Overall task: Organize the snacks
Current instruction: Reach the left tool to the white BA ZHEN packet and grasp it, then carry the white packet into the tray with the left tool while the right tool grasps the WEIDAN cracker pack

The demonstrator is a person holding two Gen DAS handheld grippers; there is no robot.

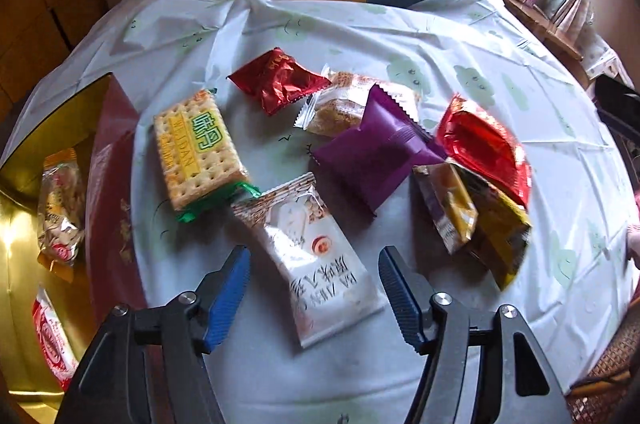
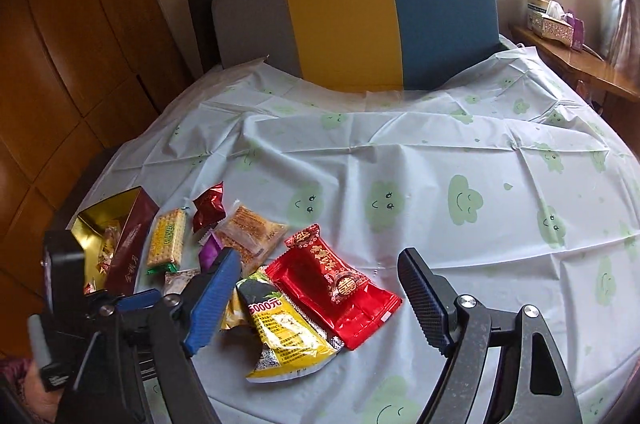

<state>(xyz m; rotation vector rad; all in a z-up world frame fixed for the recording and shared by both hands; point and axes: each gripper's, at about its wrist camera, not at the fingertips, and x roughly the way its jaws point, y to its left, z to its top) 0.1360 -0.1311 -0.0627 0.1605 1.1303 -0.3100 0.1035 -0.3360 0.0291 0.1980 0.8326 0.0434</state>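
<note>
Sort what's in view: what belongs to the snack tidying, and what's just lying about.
Job:
gold box
cracker pack
white pack
purple pack
dark red pack
red pack
yellow pack

Lying about:
chair
tissue box
tablecloth

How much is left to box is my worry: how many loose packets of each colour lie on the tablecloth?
Red: 2, dark red foil packet and bright red packet
Purple packet: 1
White packet: 1
Yellow: 2, yellow-and-black packet and orange-and-purple packet
Cracker packet: 1
Clear cake packet: 1
Total: 8
</note>
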